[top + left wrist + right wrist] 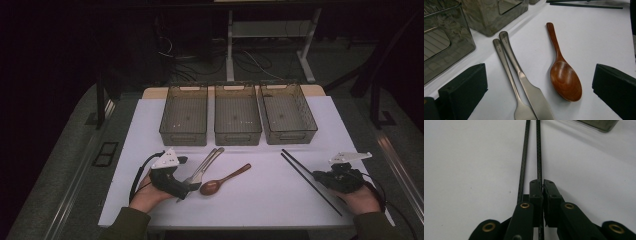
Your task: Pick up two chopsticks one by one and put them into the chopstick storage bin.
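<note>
The right gripper [542,182] sits low over the white desk [260,200] at its near right edge, its jaws pressed together on one of two black chopsticks [539,150]. That chopstick runs between the pads and on toward the bins; in the right gripper view the other chopstick [523,160] lies just beside it on the desk, passing outside the jaws. In the high view the pair [305,172] stretches diagonally from the right gripper [320,175] up toward the rightmost bin.

The left gripper [187,187] rests at the near left of the desk, its jaws spread wide with nothing pinched. Seen from the left gripper view, a metal knife [524,80] and a metal fork [507,72] lie side by side between the open jaws, touching along their handles, and a brown wooden spoon [564,75] lies just right of the knife, bowl up, its handle pointing away toward the chopsticks.

Beyond the spoon, past the cutlery handles, three smoky transparent bins stand in a row across the far part of the desk: the left bin [183,131], the middle bin [237,132] and the right bin [300,134], set just beside one another. A white sheet covers the desk under everything, and a strip of bare wood [150,92] shows behind the bins.
</note>
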Motion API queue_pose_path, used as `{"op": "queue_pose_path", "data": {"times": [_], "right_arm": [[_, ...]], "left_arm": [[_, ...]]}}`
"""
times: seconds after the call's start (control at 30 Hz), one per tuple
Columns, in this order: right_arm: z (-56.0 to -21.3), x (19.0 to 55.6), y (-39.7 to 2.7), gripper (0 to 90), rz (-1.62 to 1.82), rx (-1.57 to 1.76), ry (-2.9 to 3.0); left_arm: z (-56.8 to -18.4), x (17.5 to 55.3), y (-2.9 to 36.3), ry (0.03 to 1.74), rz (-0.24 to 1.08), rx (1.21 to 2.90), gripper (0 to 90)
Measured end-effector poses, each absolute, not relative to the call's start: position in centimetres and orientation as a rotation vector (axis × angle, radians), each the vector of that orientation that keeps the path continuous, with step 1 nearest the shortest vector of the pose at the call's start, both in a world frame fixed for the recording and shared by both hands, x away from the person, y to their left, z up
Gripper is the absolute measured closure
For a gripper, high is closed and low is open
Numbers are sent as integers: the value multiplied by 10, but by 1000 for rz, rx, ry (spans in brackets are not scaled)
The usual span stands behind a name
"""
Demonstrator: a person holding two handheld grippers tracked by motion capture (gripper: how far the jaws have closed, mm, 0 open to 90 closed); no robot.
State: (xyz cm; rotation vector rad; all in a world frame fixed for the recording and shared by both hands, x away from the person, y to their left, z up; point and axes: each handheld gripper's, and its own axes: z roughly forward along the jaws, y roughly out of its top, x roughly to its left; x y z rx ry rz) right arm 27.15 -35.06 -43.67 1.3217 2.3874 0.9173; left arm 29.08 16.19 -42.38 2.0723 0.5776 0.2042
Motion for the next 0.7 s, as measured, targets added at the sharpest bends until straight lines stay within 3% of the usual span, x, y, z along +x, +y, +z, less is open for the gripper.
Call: {"op": "queue_pose_path", "data": {"times": [0.7], "right_arm": [[-419, 268, -355, 851, 1079, 1291, 2332]], "left_arm": [[-425, 292, 163, 582, 196, 2061, 0]]}}
